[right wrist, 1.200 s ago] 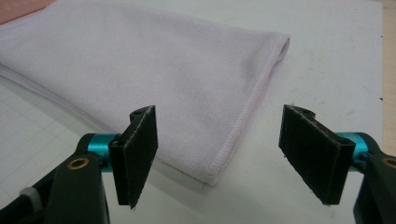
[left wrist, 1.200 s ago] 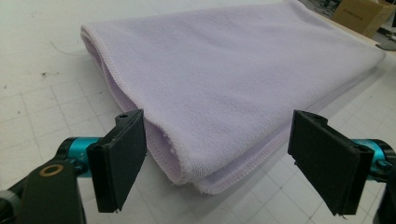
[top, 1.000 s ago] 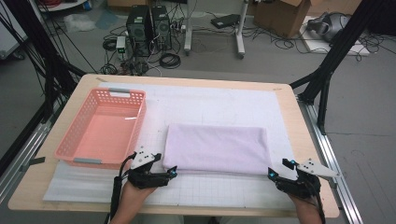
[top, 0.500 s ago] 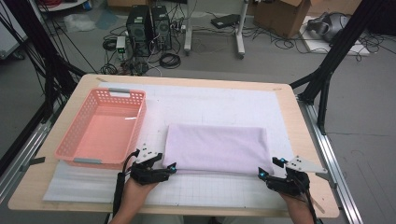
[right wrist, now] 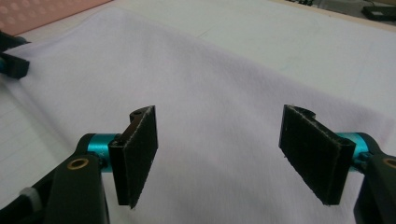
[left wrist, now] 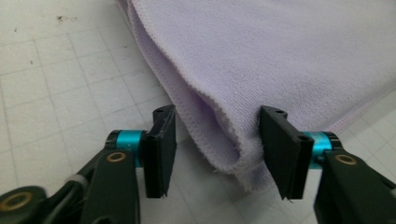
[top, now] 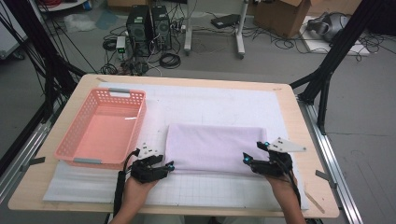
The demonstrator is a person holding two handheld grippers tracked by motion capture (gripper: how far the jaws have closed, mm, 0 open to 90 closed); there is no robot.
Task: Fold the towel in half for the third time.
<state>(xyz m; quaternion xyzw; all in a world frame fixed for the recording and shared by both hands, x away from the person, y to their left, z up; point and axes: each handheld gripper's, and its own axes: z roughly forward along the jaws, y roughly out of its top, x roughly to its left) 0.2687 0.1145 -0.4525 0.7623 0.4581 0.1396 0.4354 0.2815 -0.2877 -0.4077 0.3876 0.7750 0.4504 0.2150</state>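
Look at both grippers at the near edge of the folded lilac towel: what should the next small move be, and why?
Probably close the left gripper on the towel. Its jaws stand open with the towel's folded near corner already lying between them, unpinched. The right gripper is open too, over the cloth at the other near corner, so it would likely close likewise before any lift.

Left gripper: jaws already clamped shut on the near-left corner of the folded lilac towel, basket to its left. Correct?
Not quite. The left gripper is open: in the left gripper view its jaws stand apart on either side of the folded lilac towel corner, not yet clamped. The rest holds: it is the near-left corner, and the pink basket sits to its left in the high view.
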